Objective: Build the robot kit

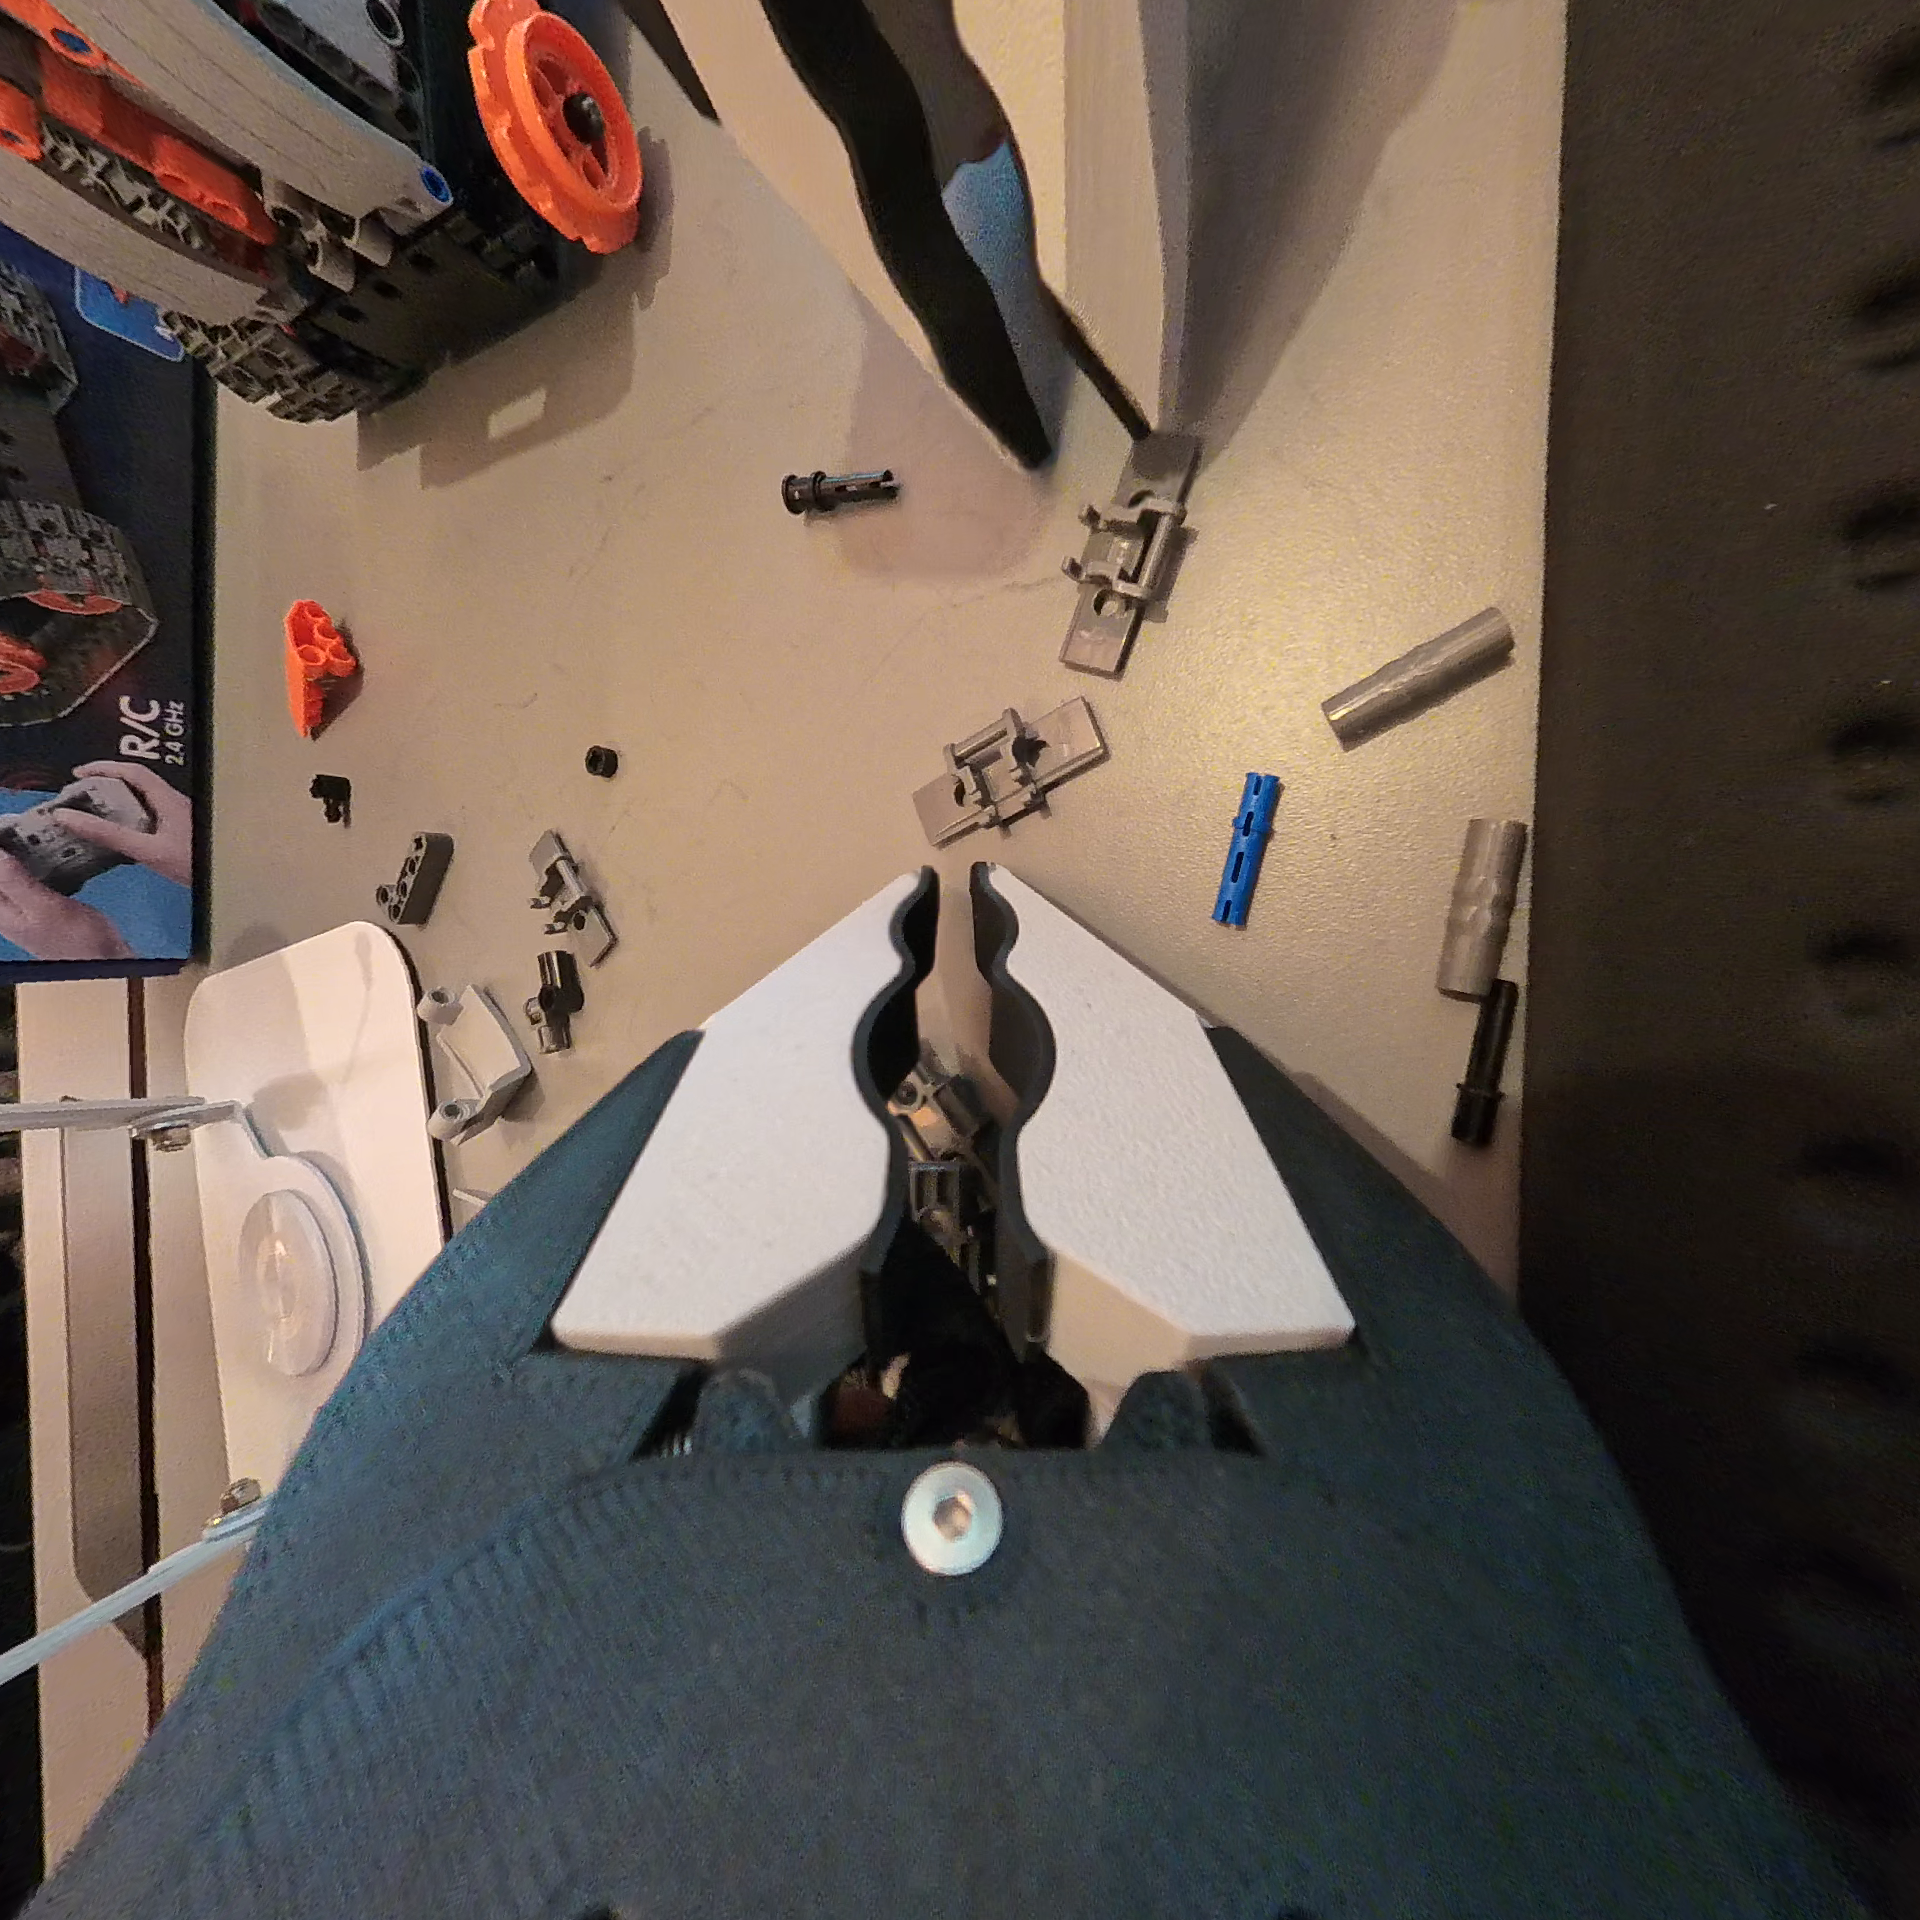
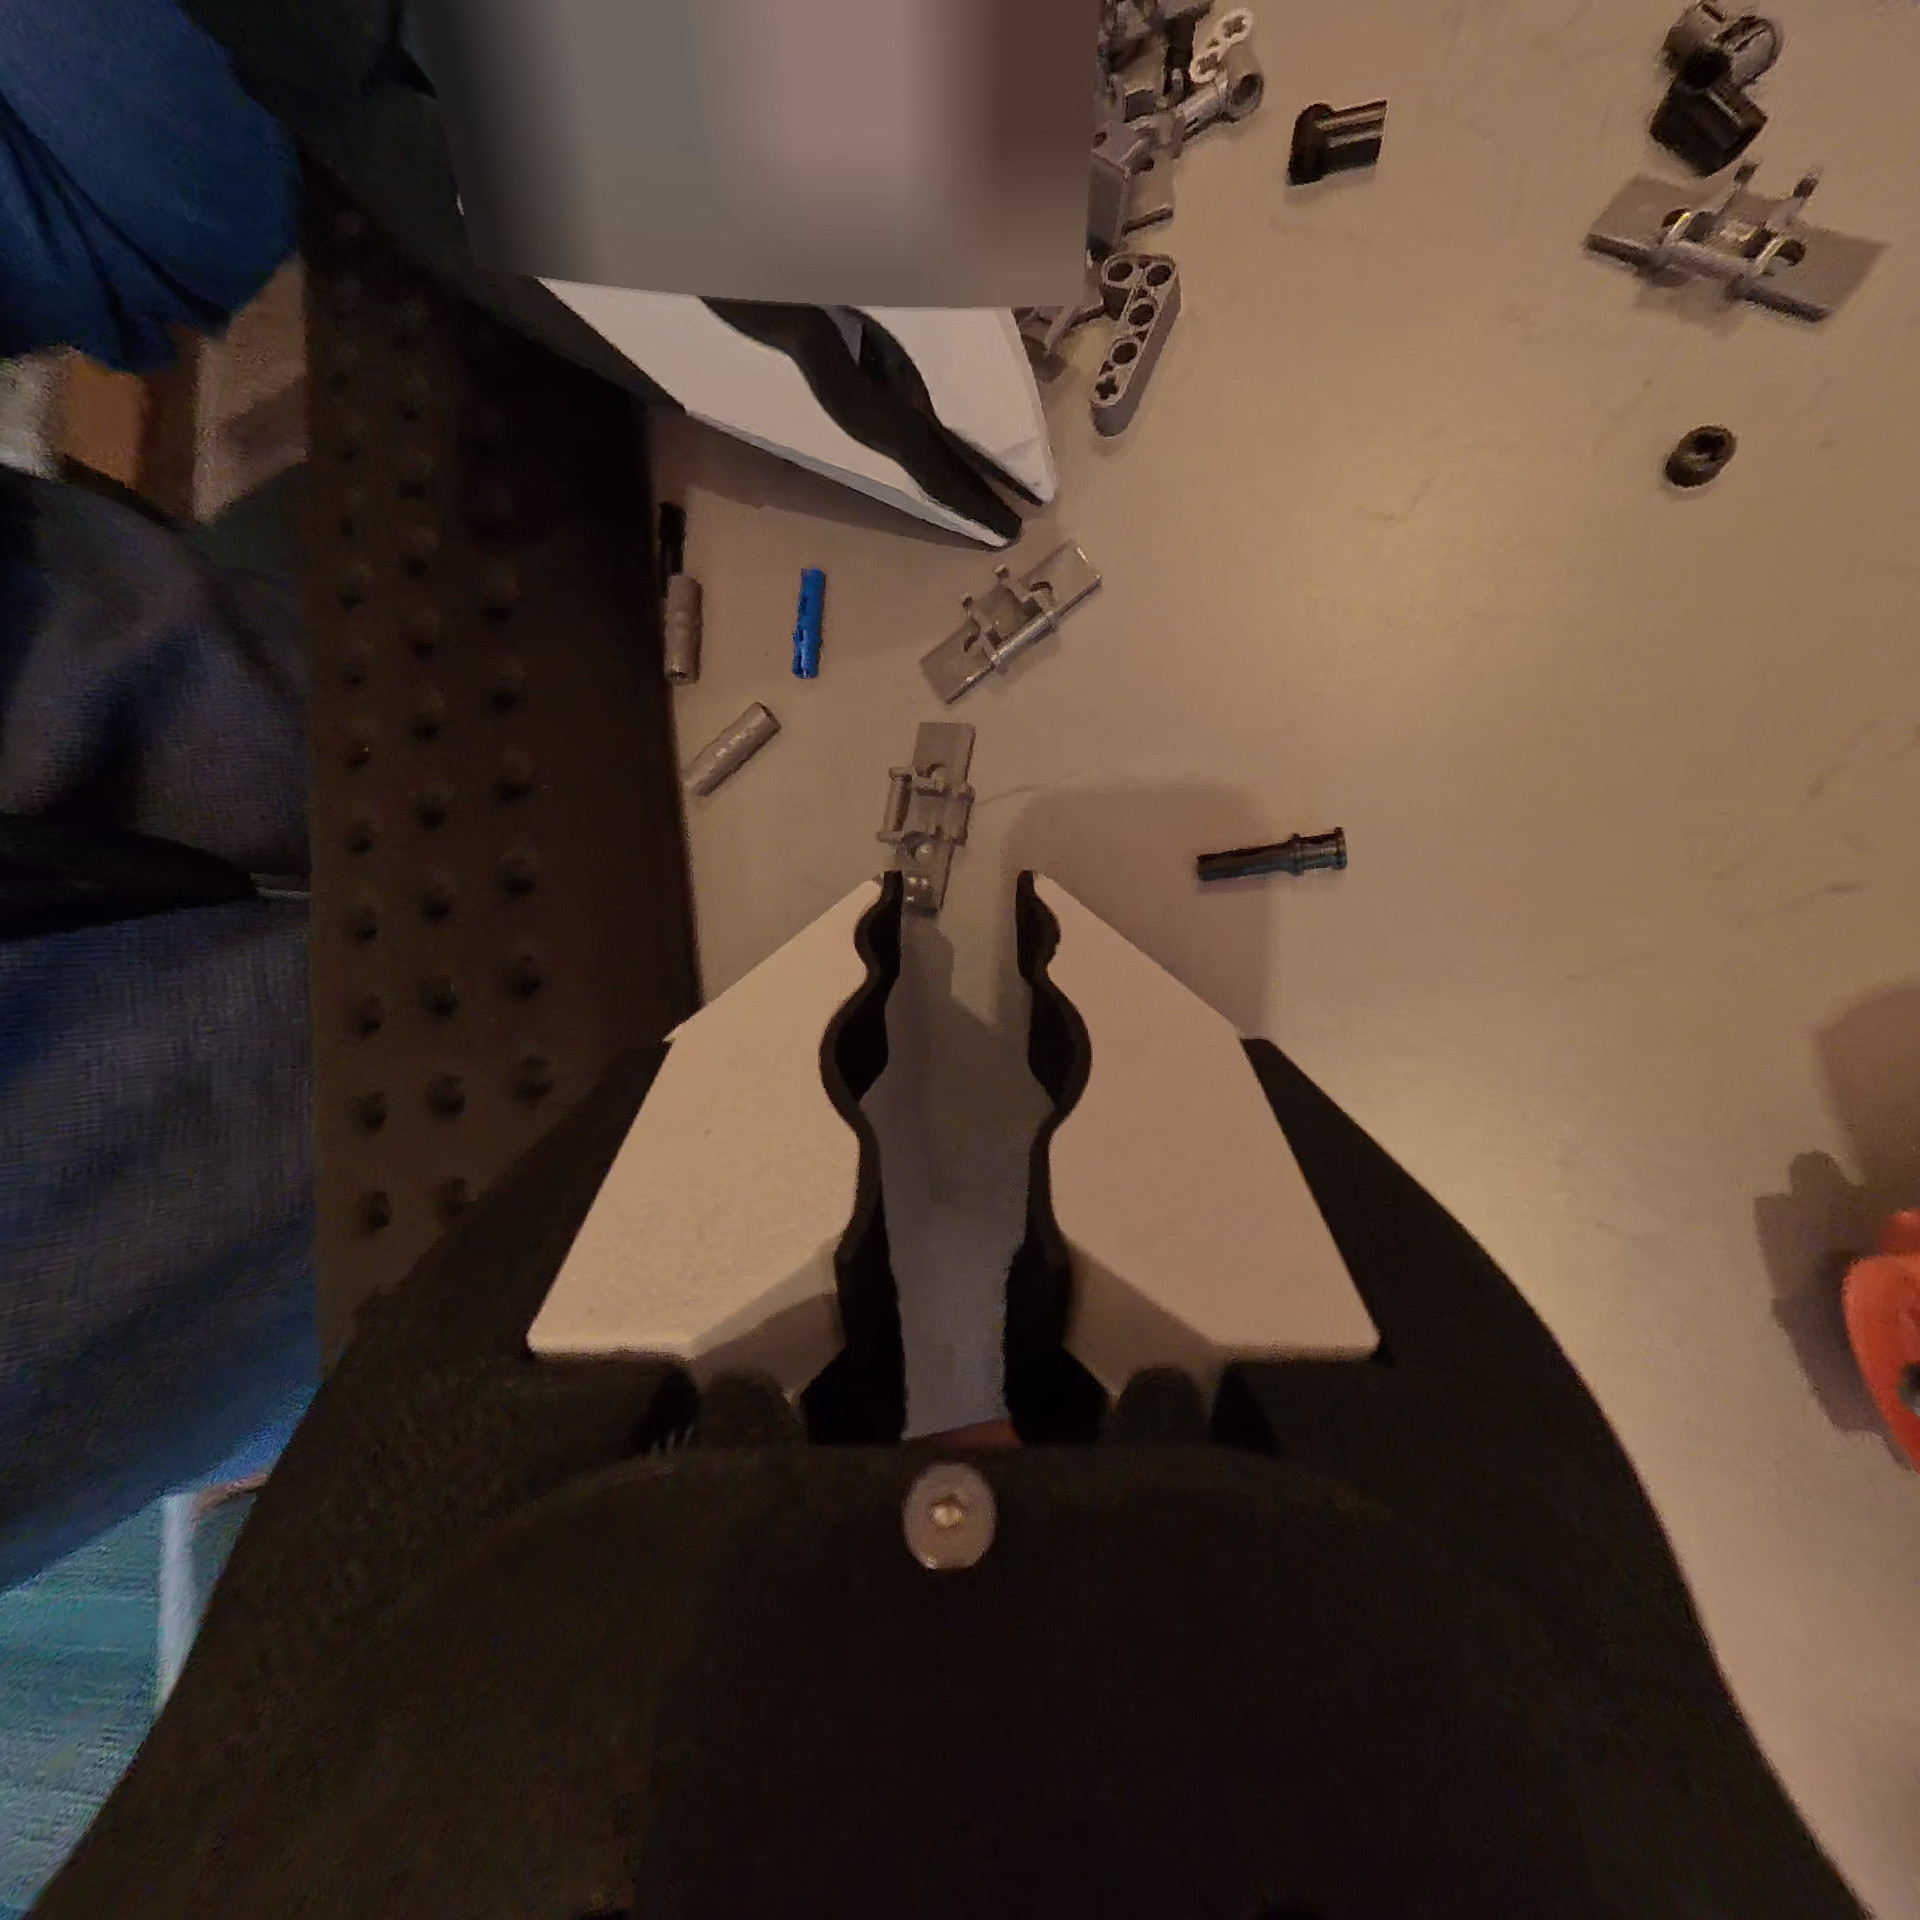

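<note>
Left gripper (image 1: pixel 954 878): nearly clenched, grey track links (image 1: pixel 940 1143) lodged deep between its fingers (left view only). Right gripper (image 2: pixel 956 883): released, tips at a grey track link (image 2: pixel 932 810) on the bench (image 2: pixel 1455 644).

Printed lettering is carried only on the blue toy box (image 1: pixel 99 644) at the tabletop edge (image 1: pixel 727 644).

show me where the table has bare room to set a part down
Bare table lies between the orange piece, black pin and track link. Crowded: the small parts left of the left gripper.
</note>
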Available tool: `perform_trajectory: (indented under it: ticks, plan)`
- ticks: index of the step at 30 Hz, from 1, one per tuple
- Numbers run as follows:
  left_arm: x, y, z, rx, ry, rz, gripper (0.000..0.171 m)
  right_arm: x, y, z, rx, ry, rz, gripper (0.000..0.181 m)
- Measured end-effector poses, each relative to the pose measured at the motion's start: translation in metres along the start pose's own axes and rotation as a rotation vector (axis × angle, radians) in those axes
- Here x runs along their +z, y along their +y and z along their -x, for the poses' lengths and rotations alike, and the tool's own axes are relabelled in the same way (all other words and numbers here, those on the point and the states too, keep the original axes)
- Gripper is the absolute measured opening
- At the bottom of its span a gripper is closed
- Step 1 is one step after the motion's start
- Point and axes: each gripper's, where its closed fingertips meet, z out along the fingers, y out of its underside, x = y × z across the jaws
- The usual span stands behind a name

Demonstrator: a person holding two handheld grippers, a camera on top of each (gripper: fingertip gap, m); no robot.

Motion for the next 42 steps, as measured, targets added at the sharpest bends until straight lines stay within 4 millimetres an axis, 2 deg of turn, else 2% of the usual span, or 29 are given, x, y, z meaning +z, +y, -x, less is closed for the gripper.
perform_trajectory:
  ticks: [7, 11, 15, 18, 21, 23, 24, 28, 31, 34, 37, 40, 42]
  plan:
    - [0.001, -0.002, 0.001, 0.013, 0.002, 0.003, 0.007, 0.004, 0.003, 0.008, -0.199, 0.143, 0.06, 0.015]
    - [0.002, -0.004, -0.003, 0.02, 0.007, 0.011, 0.0, 0.009, 0.005, 0.013, -0.205, 0.152, 0.083, 0.01]
    - [-0.004, -0.01, -0.017, 0.019, 0.085, -0.017, 0.003, 0.005, 0.004, 0.015, -0.196, 0.133, 0.057, 0.011]
    - [-0.009, -0.014, -0.008, -0.01, 0.082, -0.051, 0.009, 0.002, 0.003, 0.015, -0.208, 0.143, 0.04, 0.01]
    - [-0.004, -0.011, 0.004, 0.018, 0.054, -0.017, 0.015, 0.005, 0.004, 0.015, -0.216, 0.141, 0.037, 0.011]
    - [0.004, -0.008, 0.003, 0.023, 0.098, 0.0, 0.016, 0.007, 0.005, 0.016, -0.22, 0.132, 0.038, 0.011]
    - [0.006, -0.008, 0.003, 0.012, 0.12, 0.002, 0.008, 0.007, 0.006, 0.015, -0.221, 0.133, 0.036, 0.011]
    - [0.003, -0.01, -0.007, -0.011, 0.203, -0.013, 0.003, 0.004, 0.007, 0.015, -0.216, 0.124, 0.022, 0.011]
    - [-0.001, -0.012, -0.009, -0.011, 0.213, -0.018, 0.015, 0.001, 0.003, 0.012, -0.213, 0.137, -0.005, 0.012]
    - [-0.004, -0.021, -0.009, -0.054, 0.207, -0.04, 0.019, 0.0, -0.002, 0.007, -0.223, 0.173, -0.018, 0.014]
    - [-0.002, -0.031, -0.014, -0.112, 0.205, -0.051, 0.024, 0.0, -0.006, 0.004, -0.22, 0.184, -0.035, 0.017]
    - [0.006, -0.031, -0.015, -0.151, 0.179, -0.011, 0.028, 0.0, -0.009, 0.006, -0.256, 0.194, -0.041, 0.018]
    - [0.008, -0.036, -0.017, -0.184, 0.179, -0.012, 0.026, 0.001, -0.011, 0.009, -0.284, 0.194, -0.047, 0.017]
